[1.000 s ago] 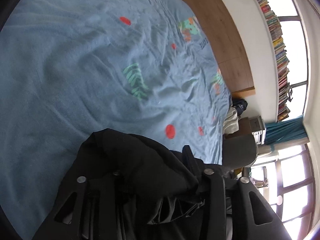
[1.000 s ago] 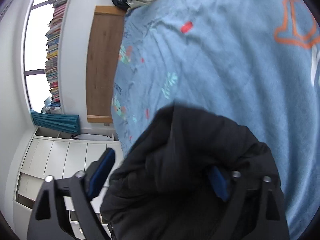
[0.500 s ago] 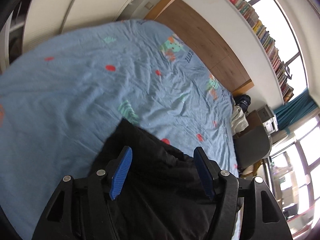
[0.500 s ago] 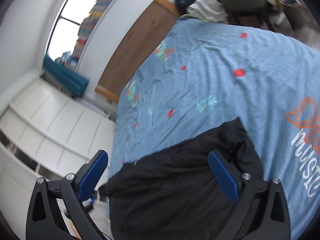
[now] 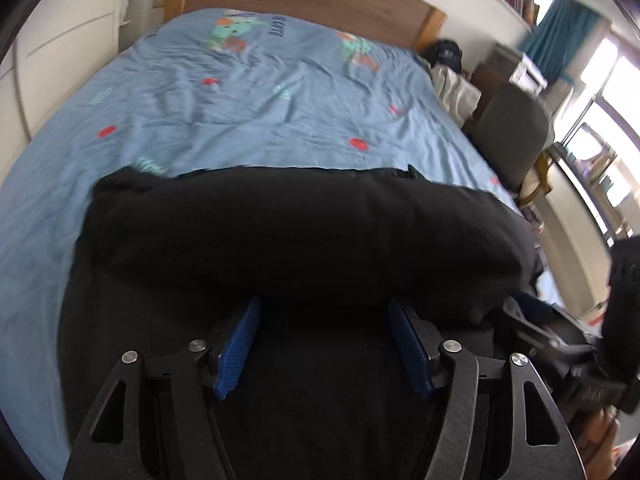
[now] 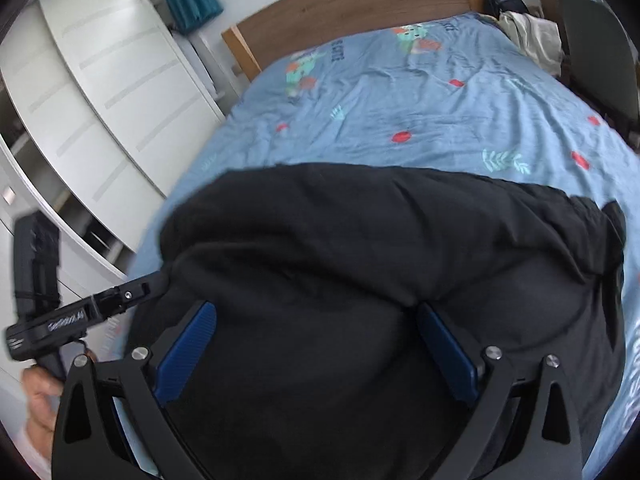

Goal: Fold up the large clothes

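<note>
On the bed's blue printed cover [image 5: 240, 120] lies the black garment [image 5: 304, 240], soft and limp (best taken at its rolled edge). The left hand-held gripper [image 5: 324, 344] is opening, nothing pinched; the right hand-held gripper [image 6: 316, 352] stands wide, empty. A wooden headboard [image 6: 352, 4] and white wardrobe [image 6: 100, 80] stand behind.
</note>
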